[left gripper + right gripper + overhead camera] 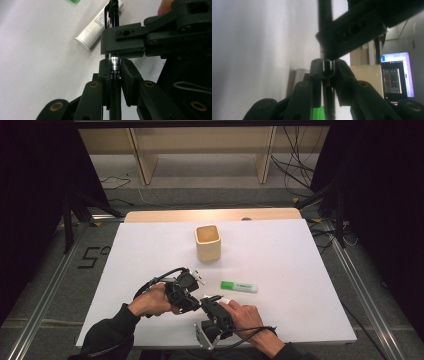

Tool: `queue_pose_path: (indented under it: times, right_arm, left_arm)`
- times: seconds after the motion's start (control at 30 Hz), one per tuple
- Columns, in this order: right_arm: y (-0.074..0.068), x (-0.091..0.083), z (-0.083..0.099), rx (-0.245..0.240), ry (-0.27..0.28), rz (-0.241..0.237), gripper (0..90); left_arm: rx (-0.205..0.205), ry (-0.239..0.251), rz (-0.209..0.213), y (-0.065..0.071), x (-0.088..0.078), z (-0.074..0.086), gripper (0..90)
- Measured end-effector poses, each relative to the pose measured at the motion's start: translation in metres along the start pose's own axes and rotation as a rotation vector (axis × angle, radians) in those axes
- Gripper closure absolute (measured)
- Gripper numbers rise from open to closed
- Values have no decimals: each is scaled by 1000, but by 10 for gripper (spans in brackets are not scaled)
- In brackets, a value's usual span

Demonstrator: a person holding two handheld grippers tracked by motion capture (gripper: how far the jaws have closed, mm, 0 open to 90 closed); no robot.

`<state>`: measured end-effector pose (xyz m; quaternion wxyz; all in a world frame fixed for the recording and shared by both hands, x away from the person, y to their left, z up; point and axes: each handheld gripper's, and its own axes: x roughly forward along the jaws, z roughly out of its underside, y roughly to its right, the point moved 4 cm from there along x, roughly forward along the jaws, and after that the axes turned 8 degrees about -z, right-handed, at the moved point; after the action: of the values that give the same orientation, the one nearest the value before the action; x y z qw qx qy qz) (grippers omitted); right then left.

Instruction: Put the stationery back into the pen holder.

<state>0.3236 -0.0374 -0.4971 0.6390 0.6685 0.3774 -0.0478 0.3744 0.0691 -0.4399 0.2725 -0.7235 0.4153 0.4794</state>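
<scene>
A thin black pen [115,71] with a silver printed band is held between both grippers, low over the white table sheet [300,270]. My left gripper [115,67] is shut on the banded part. My right gripper [327,67] is shut on the pen [327,71] from the opposite side, and its jaw block [125,42] crosses the left gripper view just past my left fingertips. From above, the left gripper [192,301] and right gripper [206,302] meet tip to tip near the table's front edge. A white tube [98,26] lies on the sheet under the pen.
A green highlighter [239,286] lies just right of the grippers. A square beige cup [207,242] stands upright mid-table, farther back. The sheet ends close behind both hands at the table's front edge. Cables and wooden legs lie on the floor beyond the table.
</scene>
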Motion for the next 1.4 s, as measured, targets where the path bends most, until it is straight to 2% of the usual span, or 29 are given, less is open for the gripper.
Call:
queue_pose_path:
  times: [0.07,0.13,0.2,0.23,0.3,0.33,0.4,0.5,0.53,0.6,0.73,0.8,0.83,0.87,0.9,1.0,1.07,1.17,1.23,1.37,1.4]
  right_arm:
    - [-1,0,0,-12,-4,4,795]
    - [-3,0,-1,7,3,-5,797]
    - [-4,-1,-1,-6,4,-1,798]
    - [-2,-1,-1,-28,4,1,798]
    - [-1,-1,0,-35,1,3,798]
    - [-2,-2,2,-11,-8,-1,798]
    - [1,-2,4,-21,1,6,798]
    - [4,-3,9,3,0,5,798]
    - [3,-3,11,33,0,9,798]
    - [5,-4,16,45,-2,5,798]
    - [11,-5,28,115,0,-10,798]
    - [14,-6,34,169,-1,-11,797]
    - [17,-6,37,178,6,-8,797]
    - [19,-7,39,216,10,-13,797]
    - [22,-7,42,218,19,-15,797]
    - [29,-9,50,308,40,-35,797]
    - [33,-10,55,390,56,-49,797]
    - [42,-12,63,522,99,-71,797]
    - [47,-13,68,592,131,-85,797]
    - [56,-13,76,756,193,-139,796]
    - [58,-13,78,800,211,-156,796]
  left_arm:
    - [-5,-3,4,0,0,0,786]
    - [-2,-9,11,0,0,1,781]
    - [6,-12,19,0,-1,2,771]
    - [4,-15,28,1,-2,3,741]
    - [5,-10,37,-1,-5,5,675]
    - [1,-4,39,-2,-7,6,655]
    - [-3,14,30,-5,-10,8,595]
    - [-16,50,32,-8,-16,11,514]
    - [-20,55,27,-9,-18,12,489]
    - [-29,67,19,-13,-21,14,460]
    - [-66,111,4,-20,-27,17,411]
    - [-79,128,-10,-24,-29,18,398]
    - [-85,136,-12,-26,-30,18,392]
    - [-94,145,-15,-27,-30,19,383]
    - [-102,164,-14,-29,-32,20,371]
    - [-134,203,-4,-32,-33,22,347]
    - [-150,224,-15,-35,-32,24,325]
    - [-164,266,-55,-39,-29,29,300]
    - [-184,300,-59,-41,-27,32,286]
    - [-207,375,-94,-44,-25,38,260]
    - [-221,395,-92,-44,-24,39,258]
